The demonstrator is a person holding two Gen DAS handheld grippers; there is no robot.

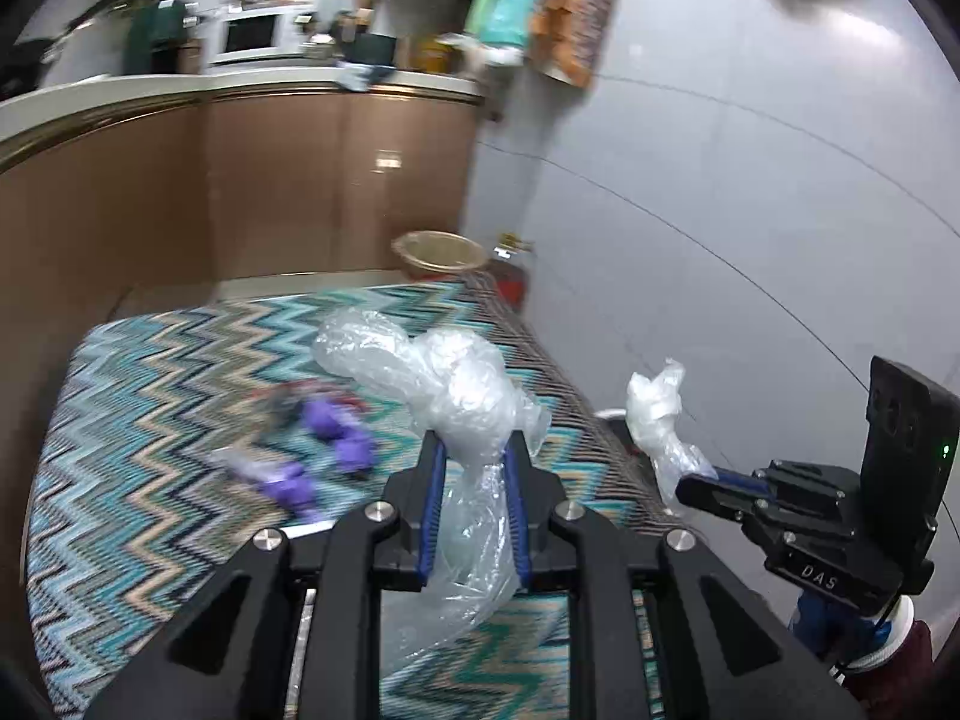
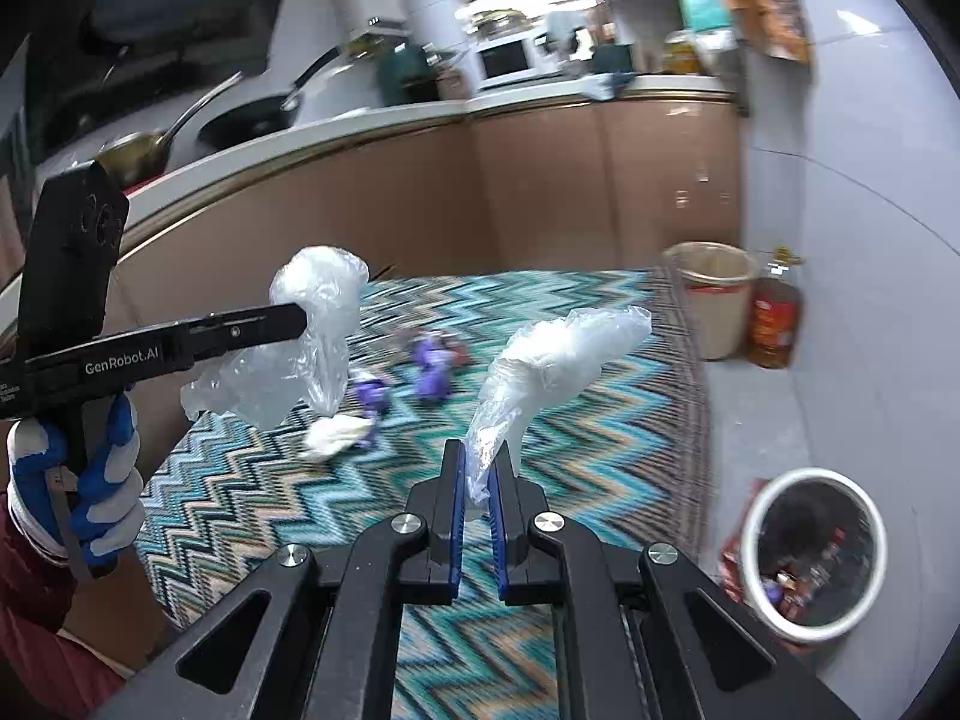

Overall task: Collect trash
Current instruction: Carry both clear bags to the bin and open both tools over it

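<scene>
A: L gripper (image 1: 474, 450) clenched on a clear plastic wad (image 1: 444, 372), frame centre; R gripper (image 2: 477, 468) pinches another plastic wad (image 2: 558, 348).

B: Risk: thin film slips out before the white bin (image 2: 813, 552), lower right. Purple scraps (image 2: 429, 369) left on rug (image 2: 600, 420).

A zigzag rug (image 2: 600, 420) covers the floor — at its far corner stand a cream bucket (image 2: 714, 306) and an oil bottle (image 2: 774, 318); behind the rug, a brown counter (image 2: 480, 192) carries a black pan (image 2: 252, 120).
</scene>
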